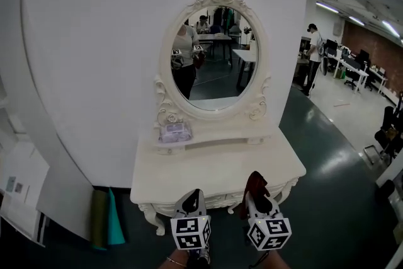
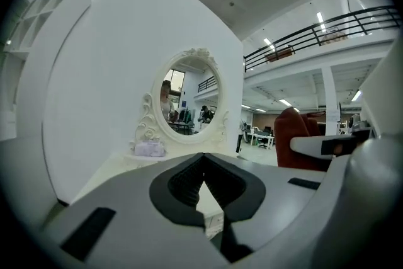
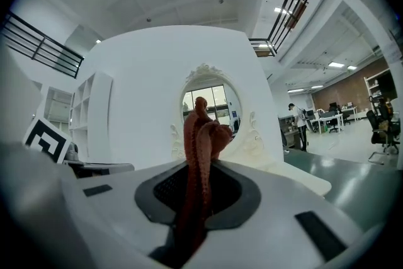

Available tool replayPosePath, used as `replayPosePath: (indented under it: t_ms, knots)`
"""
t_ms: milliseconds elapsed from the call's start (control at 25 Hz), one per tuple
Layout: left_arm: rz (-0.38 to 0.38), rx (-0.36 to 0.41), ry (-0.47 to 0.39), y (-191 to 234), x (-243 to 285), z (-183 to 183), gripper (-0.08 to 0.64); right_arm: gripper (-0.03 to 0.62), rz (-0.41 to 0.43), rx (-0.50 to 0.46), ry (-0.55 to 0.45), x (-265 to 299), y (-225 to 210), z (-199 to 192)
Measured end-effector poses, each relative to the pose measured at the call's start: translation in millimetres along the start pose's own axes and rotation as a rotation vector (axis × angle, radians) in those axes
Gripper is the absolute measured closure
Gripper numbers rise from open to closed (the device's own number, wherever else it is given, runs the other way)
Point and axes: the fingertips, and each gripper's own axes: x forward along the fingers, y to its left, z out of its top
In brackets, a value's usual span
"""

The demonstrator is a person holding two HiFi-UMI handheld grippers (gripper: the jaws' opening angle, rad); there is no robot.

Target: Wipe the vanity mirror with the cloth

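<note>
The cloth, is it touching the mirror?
No, the cloth is pinched in the right tongs by the front edge of the table, well short of the mirror.

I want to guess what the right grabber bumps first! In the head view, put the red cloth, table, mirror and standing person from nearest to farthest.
1. The cloth, pinched in the jaws of the right gripper.
2. The table, just ahead and below.
3. The mirror, upright at the table's back.
4. The person, far off on the right.
</note>
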Motion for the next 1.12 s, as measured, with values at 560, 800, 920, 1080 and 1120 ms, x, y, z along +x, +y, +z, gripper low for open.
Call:
replayPosePath:
  t_ms: [560,800,920,1080,1120]
  knots:
    - [-0.002,0.038,-0.053,68,194,84,0.555,0.528,0.019,-0.052,-0.036,202,-33,63]
    - [0.002,0.060,-0.032,90,252,96,0.555,0.528,0.028,-0.064,-0.019,260,-49,69]
    - [0.014,0.088,-0.031,95,271,106,0.555,0.528,0.041,-0.064,-0.012,285,-61,73]
    - [0.058,0.111,-0.047,104,296,122,0.555,0.528,0.089,-0.043,-0.019,327,-71,84]
    - [0.076,0.109,-0.050,108,304,125,0.555,0.528,0.110,-0.041,-0.023,340,-71,88]
